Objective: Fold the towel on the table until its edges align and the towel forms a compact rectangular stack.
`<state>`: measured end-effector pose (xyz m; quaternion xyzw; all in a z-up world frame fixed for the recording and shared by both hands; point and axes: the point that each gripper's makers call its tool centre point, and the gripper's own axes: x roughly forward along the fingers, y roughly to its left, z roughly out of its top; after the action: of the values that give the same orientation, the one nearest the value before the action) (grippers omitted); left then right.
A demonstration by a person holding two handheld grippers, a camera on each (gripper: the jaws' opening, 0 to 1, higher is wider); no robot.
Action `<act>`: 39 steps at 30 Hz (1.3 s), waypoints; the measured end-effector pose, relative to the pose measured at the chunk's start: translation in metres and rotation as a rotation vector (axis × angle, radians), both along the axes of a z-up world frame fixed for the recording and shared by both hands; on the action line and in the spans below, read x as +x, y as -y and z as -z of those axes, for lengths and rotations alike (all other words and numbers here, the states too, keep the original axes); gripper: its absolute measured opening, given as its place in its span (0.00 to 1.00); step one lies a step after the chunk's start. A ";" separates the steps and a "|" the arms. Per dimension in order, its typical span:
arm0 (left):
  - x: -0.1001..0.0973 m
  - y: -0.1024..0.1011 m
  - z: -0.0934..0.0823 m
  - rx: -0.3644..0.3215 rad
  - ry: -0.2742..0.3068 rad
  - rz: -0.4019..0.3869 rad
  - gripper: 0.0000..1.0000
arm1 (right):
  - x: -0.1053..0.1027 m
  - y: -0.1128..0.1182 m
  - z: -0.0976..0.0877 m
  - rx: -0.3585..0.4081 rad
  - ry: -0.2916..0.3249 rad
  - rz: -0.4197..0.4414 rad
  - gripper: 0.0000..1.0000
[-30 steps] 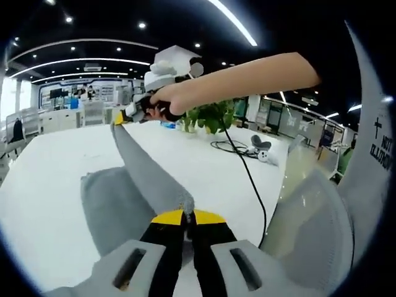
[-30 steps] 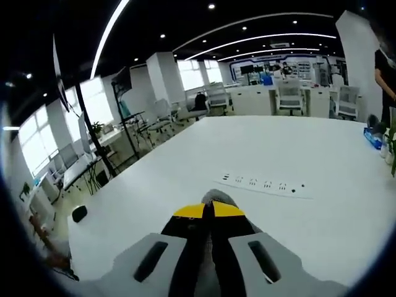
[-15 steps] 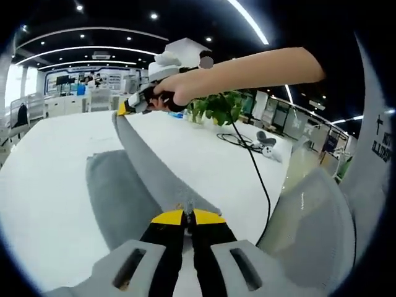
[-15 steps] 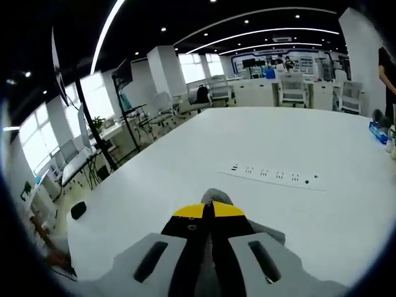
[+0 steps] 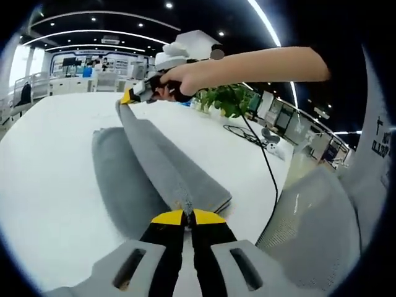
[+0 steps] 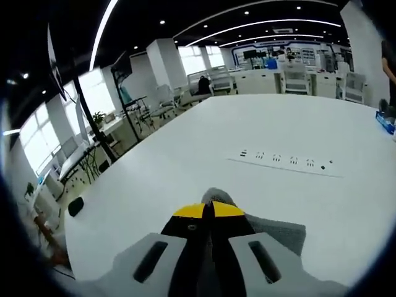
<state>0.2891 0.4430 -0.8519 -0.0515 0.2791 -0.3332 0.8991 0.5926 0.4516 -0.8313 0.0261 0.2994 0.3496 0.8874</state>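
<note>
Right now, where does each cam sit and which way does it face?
Left gripper view: rides the left hand-held gripper, looking along the raised grey towel toward the right hand-held gripper; the person's hand and forearm show.
Right gripper view: rides the right hand-held gripper, facing across the white table toward a row of inset sockets; no hand or arm visible.
Shared: the towel and table; each gripper is shut on a towel end.

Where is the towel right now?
In the left gripper view, the gray towel lies mid-table, one edge stretched between the left gripper and right gripper.
</note>
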 end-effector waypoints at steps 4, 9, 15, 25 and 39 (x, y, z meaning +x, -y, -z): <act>-0.001 0.000 0.008 -0.004 -0.013 0.011 0.04 | 0.004 -0.004 0.014 -0.018 -0.011 -0.011 0.00; -0.002 -0.009 0.022 -0.032 -0.057 -0.021 0.04 | 0.008 -0.006 0.027 -0.023 -0.033 -0.008 0.00; -0.010 -0.014 0.039 0.041 -0.094 0.004 0.04 | 0.006 -0.019 0.038 -0.024 -0.046 -0.021 0.00; -0.010 -0.017 0.046 0.026 -0.119 -0.008 0.04 | 0.002 -0.032 0.057 -0.021 -0.067 -0.029 0.02; -0.015 -0.022 0.050 0.056 -0.143 -0.017 0.03 | -0.012 -0.019 0.042 0.019 -0.062 -0.044 0.03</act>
<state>0.2744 0.4651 -0.9024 -0.0523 0.3512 -0.3133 0.8808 0.5806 0.4705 -0.8733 0.0390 0.3241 0.3707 0.8695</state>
